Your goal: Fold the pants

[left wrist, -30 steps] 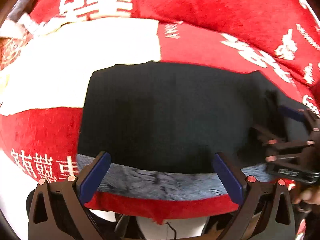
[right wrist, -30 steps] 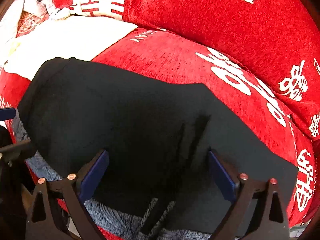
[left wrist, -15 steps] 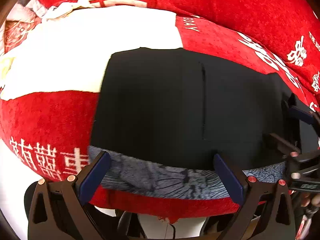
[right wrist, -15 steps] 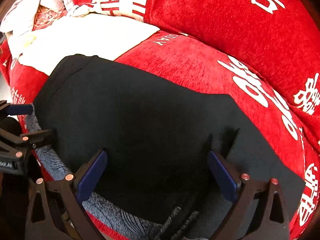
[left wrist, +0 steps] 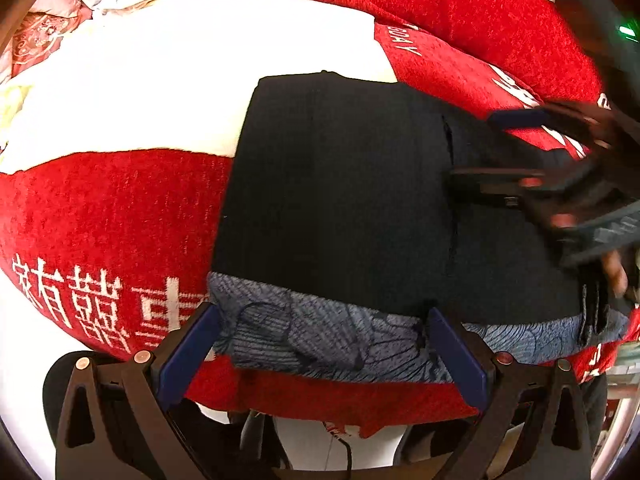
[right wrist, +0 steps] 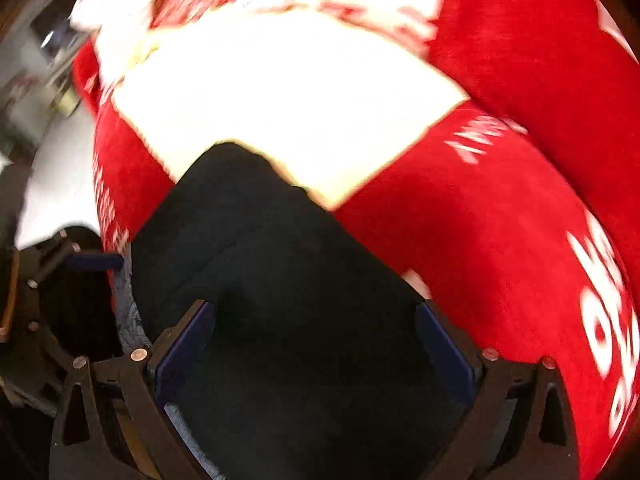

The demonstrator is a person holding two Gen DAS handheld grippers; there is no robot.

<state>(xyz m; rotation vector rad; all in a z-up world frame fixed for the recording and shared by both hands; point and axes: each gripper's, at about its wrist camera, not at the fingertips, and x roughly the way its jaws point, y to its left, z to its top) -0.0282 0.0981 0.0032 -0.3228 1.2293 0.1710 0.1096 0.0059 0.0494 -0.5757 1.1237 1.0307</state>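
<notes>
**Folding black pants on a red sofa: both tools spread over the garment**

One pair of black pants [left wrist: 340, 200] lies flat on the seat of a red sofa cover [left wrist: 112, 208] printed with white characters, directly ahead of both tools; its grey patterned inner band [left wrist: 320, 332] runs along the edge nearest the left tool. The left tool [left wrist: 320, 344] stands with its two blue-padded fingers wide apart, straddling that band and gripping nothing. The right tool [right wrist: 316, 344], its view blurred, is likewise spread wide above the dark cloth, with nothing clamped; from the left view it appears off to the right over the pants. One white cloth [left wrist: 180, 80] lies beyond the pants, partly beneath their far edge. Count: one pair of pants, two tools, one white cloth. To fold well, each tool should probably close on a single edge near a corner, taking all layers together, then lift evenly so that the fold line stays straight and no crease is dragged across.
</notes>
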